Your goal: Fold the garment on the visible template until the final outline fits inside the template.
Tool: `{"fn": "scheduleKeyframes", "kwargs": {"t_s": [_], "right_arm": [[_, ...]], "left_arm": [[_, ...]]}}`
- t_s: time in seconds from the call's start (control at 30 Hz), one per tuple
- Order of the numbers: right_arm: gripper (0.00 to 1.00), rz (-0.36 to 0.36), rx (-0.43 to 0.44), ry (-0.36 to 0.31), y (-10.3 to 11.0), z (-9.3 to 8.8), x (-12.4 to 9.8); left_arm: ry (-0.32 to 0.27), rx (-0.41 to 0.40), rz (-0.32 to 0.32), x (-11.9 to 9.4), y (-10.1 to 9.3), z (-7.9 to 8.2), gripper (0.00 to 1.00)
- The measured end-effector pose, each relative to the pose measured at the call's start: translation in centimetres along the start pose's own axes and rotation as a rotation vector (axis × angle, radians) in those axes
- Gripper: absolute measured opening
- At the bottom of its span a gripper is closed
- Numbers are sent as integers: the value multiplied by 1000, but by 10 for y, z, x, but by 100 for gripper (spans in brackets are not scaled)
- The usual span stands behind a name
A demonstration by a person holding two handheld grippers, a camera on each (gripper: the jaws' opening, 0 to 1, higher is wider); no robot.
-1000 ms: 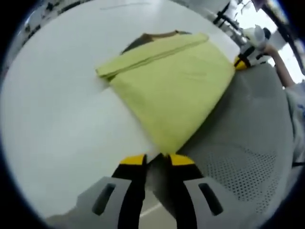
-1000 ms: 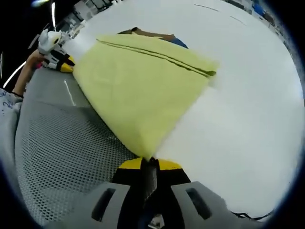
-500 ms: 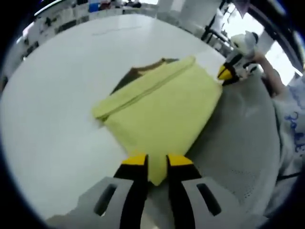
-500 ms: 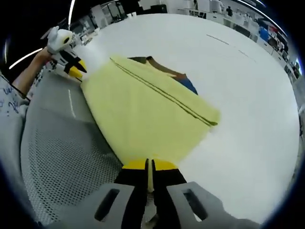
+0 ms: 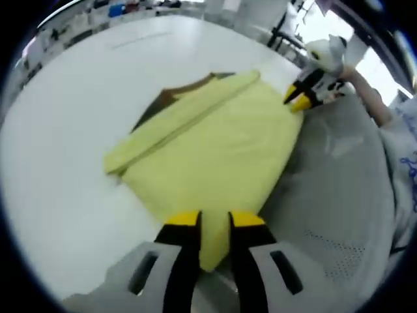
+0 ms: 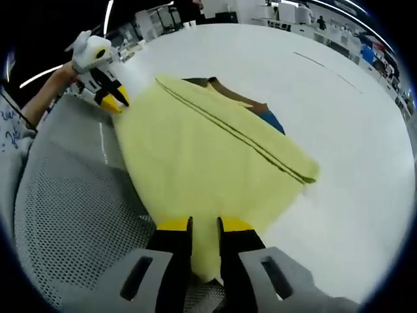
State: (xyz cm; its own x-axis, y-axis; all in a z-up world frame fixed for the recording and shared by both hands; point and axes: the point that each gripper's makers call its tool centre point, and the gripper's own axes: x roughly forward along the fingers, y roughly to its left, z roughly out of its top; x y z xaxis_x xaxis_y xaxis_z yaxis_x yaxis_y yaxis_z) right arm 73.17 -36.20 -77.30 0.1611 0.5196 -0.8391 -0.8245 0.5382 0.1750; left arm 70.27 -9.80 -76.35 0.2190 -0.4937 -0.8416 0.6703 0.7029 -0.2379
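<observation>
- Two handheld grippers are at work over one folded yellow garment [image 5: 215,156], which lies on a white tabletop [image 5: 71,117].
- Left gripper [image 5: 207,219], in the left gripper view: its yellow-tipped jaws stand a little apart, with the near corner of the garment lying in the gap between them. Whether the tips press on the cloth cannot be told.
- Right gripper [image 6: 204,225], in the right gripper view: its jaws likewise stand slightly apart astride the garment's near corner, cloth running down between them. Grip on the cloth cannot be confirmed.
- Garment position: it is folded into a roughly four-sided shape with a doubled edge running along its far side [image 6: 234,134]. One side rests on the tabletop; the side toward the person lies against a grey mesh fabric [image 5: 339,215].
- A dark brown panel [image 5: 186,91] shows from under the garment's far edge in the left gripper view. In the right gripper view the same far edge shows the brown strip and a small blue patch [image 6: 272,121] beside it.
- Each gripper appears in the other's view at the opposite near corner of the garment, yellow tips touching or just beside the cloth, held by a person's hand [image 5: 355,75].
- Background: blurred furniture and equipment beyond the tabletop, too indistinct to identify.
</observation>
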Motion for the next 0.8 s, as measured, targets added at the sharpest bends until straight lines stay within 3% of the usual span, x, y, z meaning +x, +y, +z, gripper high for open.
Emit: {"fn": "scheduleKeyframes", "kwargs": {"t_s": [0.57,0.8], "right_arm": [[18,-23,-11,39,-5,-19,-8],[18,-46,-14,43,-7,-23,-20]], "left_arm": [[-16,-57,4,-7,6,-14,11],[-25,-76,65,-23,21,-20,18]]}}
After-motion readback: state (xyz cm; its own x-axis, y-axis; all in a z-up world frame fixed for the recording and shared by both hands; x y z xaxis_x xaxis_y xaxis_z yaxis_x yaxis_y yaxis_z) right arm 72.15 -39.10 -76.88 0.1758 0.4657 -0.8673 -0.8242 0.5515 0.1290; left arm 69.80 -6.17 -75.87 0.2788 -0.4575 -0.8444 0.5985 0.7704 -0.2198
